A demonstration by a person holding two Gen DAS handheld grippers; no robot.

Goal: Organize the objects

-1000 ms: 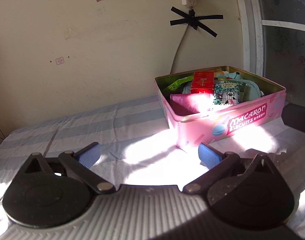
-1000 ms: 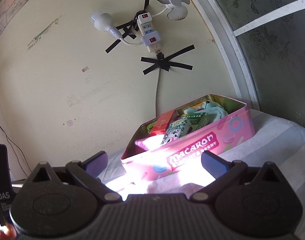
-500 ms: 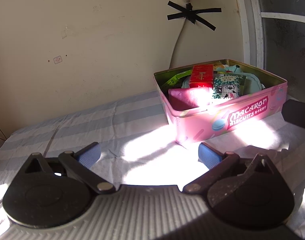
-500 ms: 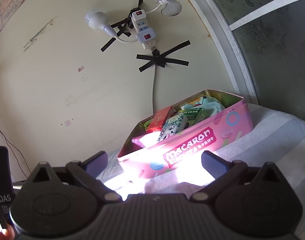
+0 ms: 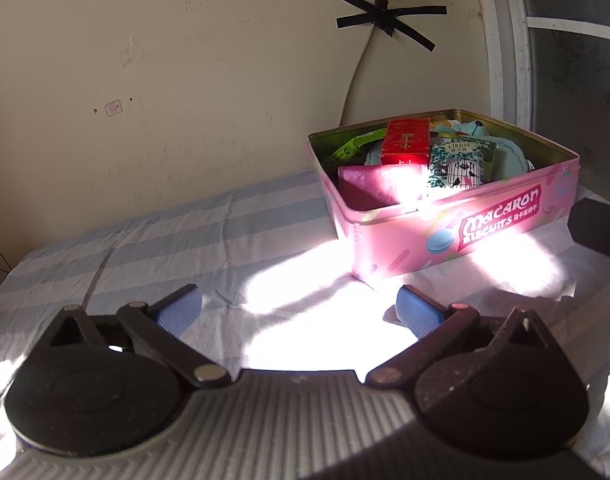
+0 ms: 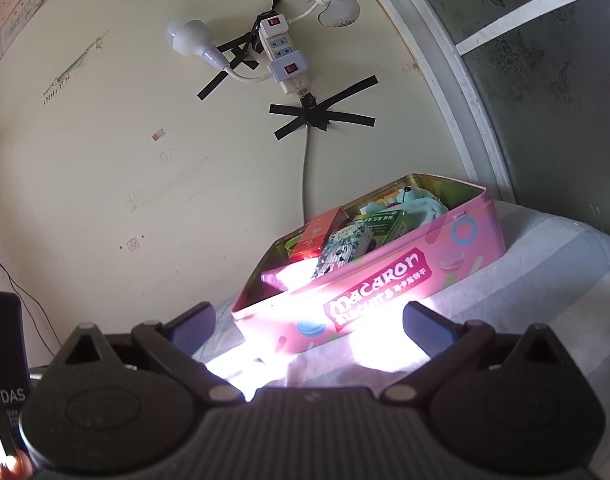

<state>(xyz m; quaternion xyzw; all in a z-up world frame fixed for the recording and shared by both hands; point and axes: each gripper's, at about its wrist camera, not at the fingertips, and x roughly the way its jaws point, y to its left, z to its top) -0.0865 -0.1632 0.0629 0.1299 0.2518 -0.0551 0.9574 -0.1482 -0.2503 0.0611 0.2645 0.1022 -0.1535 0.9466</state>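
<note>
Through your left wrist camera, you are holding the left gripper point(image 5: 299, 312) with its blue-padded fingers point(image 5: 416, 315) spread wide and gripping nothing, above the striped sheet point(image 5: 177, 240). The pink biscuit tin point(image 5: 457, 236) is sitting ahead and to the right, against the wall, with a red box point(image 5: 407, 142) and a birdcage-print box point(image 5: 457, 166) lying inside. Through your right wrist camera, the right gripper point(image 6: 309, 326) is likewise gaping wide, with nothing between its fingers, and the tin point(image 6: 385, 288) is lying just ahead under the power strip point(image 6: 281, 50).

A bed with a blue-and-white striped sheet point(image 5: 177, 240) runs along the wall. An open pink biscuit tin point(image 5: 485, 232) sits on it near the far right corner.
</note>
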